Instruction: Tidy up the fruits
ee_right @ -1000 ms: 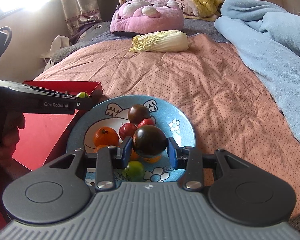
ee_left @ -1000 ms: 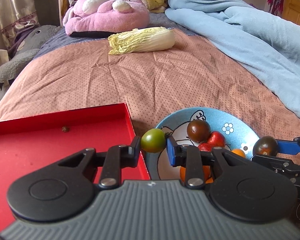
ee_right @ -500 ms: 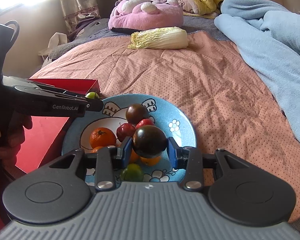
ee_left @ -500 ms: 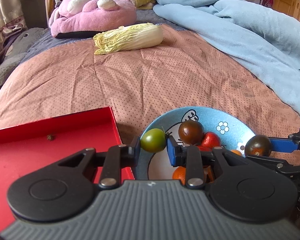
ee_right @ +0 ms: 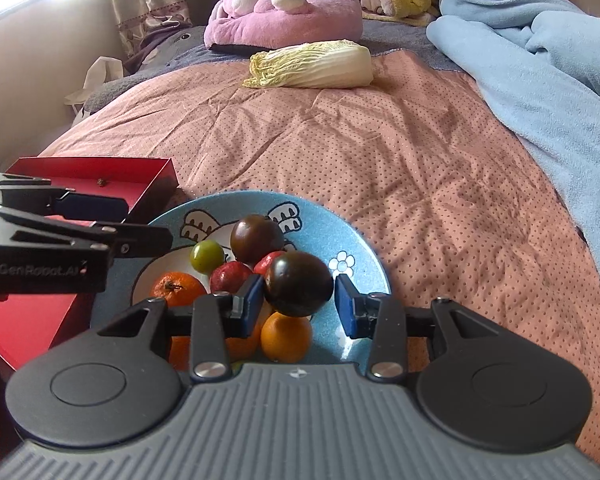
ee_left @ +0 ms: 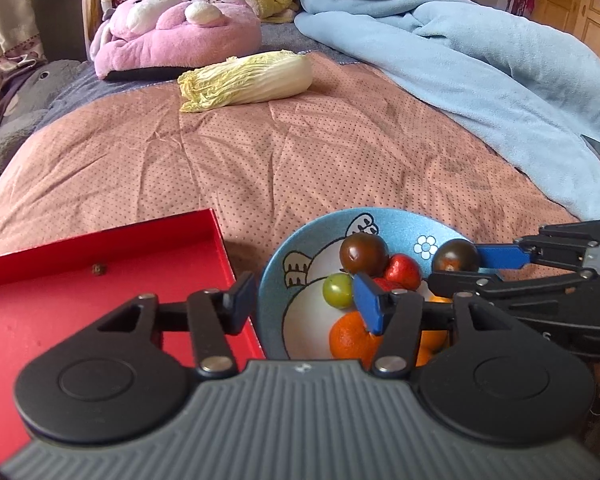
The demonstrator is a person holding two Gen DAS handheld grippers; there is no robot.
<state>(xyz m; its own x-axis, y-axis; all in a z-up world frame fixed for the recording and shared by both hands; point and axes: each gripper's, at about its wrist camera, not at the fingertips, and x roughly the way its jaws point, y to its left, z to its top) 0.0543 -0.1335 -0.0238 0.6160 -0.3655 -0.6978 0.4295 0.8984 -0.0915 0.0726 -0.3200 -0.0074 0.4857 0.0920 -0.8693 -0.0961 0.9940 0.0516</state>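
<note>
A blue cartoon bowl (ee_left: 396,220) (ee_right: 364,256) on the bed holds a green tomato (ee_left: 337,289) (ee_right: 207,255), a dark tomato (ee_left: 363,253) (ee_right: 256,239), red fruits and oranges (ee_left: 350,340) (ee_right: 177,288). My left gripper (ee_left: 306,298) (ee_right: 140,220) is open and empty over the bowl's left rim, the green tomato lying in the bowl by its right finger. My right gripper (ee_right: 296,306) (ee_left: 456,268) holds a second dark tomato (ee_right: 299,283) (ee_left: 456,258) above the bowl; the right pad shows a small gap from it.
A red tray (ee_left: 60,280) (ee_right: 100,172) lies left of the bowl, holding one small brown speck. A napa cabbage (ee_left: 248,80), a pink plush cushion (ee_left: 172,40) and a blue blanket (ee_left: 480,60) lie farther up the bed.
My left gripper has opened and dropped the green tomato into the bowl. My right gripper has moved in over the bowl with the dark tomato, and its jaws look slightly wider.
</note>
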